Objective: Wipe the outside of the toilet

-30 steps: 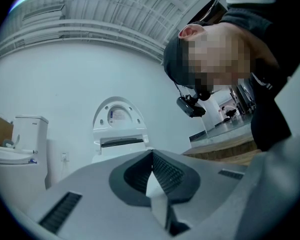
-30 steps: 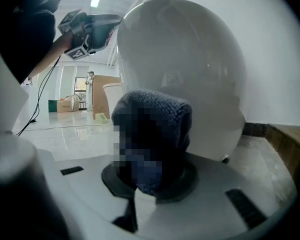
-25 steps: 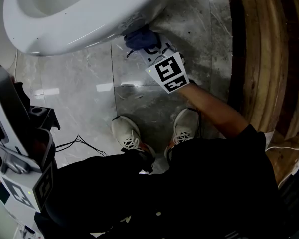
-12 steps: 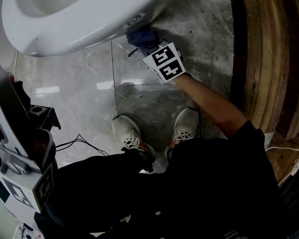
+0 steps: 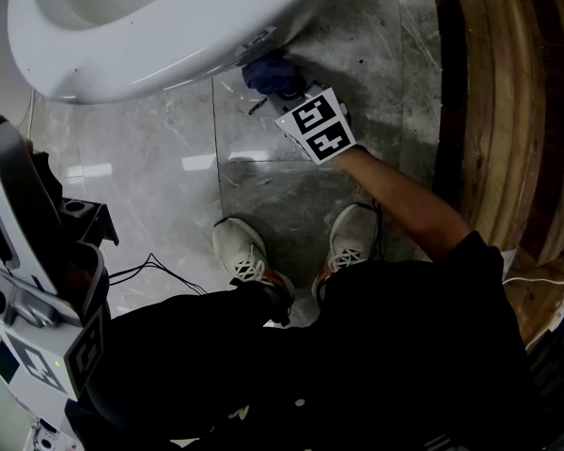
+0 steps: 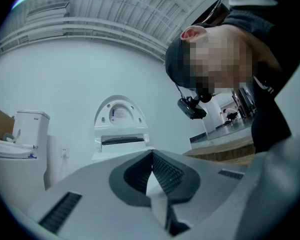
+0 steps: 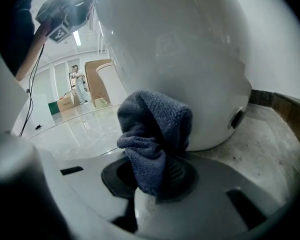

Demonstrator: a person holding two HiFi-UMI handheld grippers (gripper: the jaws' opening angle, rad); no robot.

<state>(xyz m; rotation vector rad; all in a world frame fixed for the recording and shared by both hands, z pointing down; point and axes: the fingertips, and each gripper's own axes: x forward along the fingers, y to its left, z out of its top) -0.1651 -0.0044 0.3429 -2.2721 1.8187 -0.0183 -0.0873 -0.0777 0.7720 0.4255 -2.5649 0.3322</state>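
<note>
The white toilet (image 5: 141,36) fills the top left of the head view, and its curved outer side (image 7: 180,59) looms large in the right gripper view. My right gripper (image 5: 284,90) is low beside the toilet's base, shut on a bunched dark blue cloth (image 7: 152,134) that presses against the porcelain; the cloth (image 5: 266,71) also shows under the bowl in the head view. My left gripper (image 5: 23,252) is held back at the lower left, pointing away from the toilet, its jaws closed together with nothing in them (image 6: 151,176).
Grey marble floor tiles (image 5: 160,177) surround the base. A curved wooden edge (image 5: 489,111) runs along the right. The person's two shoes (image 5: 291,252) stand just behind the right gripper. A thin cable (image 5: 155,271) lies on the floor at left. Other toilets (image 6: 120,129) stand on display against the far wall.
My right gripper with the cloth has shifted back and forth along the toilet's lower side, ending slightly further right and lower than half a second ago. The left gripper stays put.
</note>
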